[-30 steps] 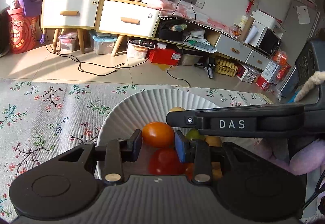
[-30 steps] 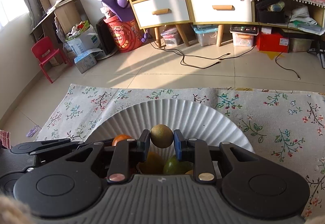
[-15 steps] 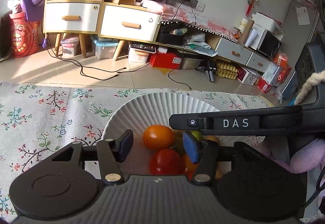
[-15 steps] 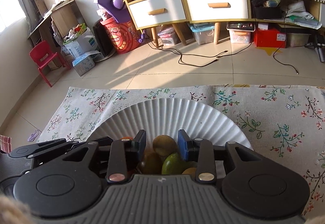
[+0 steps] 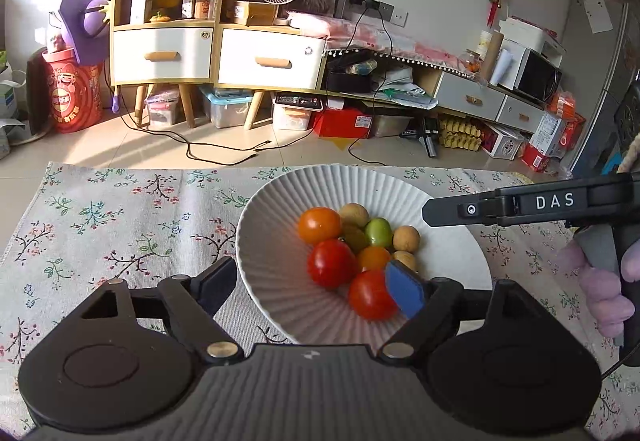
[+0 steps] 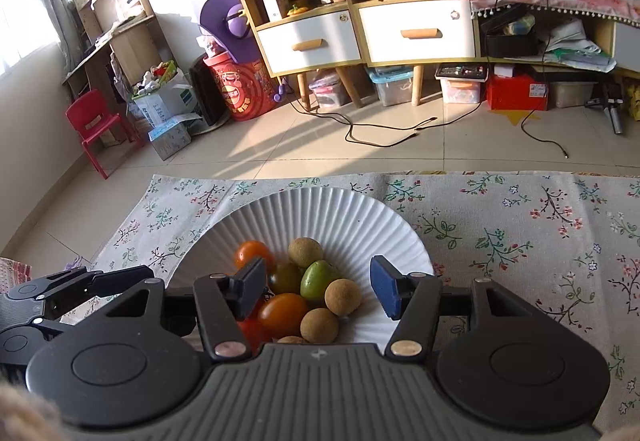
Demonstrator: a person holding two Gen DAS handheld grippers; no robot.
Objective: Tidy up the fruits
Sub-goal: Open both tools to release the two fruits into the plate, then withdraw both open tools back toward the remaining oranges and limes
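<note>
A white ribbed plate on the flowered cloth holds a heap of small fruit. In it lie an orange tomato, two red tomatoes, a green fruit and brown longans. My left gripper hovers over the plate's near side, jaws opening, its pads touching nothing. My right gripper hangs above the same plate, jaws opening too. The green fruit and a longan lie below its gap, not pressed. From the left wrist the right gripper shows side-on at the right.
The flowered cloth spreads wide to the left of the plate and, from the right wrist, to its right. A gloved hand holds the right tool. Beyond the cloth's far edge are tiled floor, cables and cabinets.
The left jaws let go of the orange tomato and the right jaws let go of a brown longan. Both fruits now lie in the plate. Both grippers pulled back and rose a little, jaws widening.
</note>
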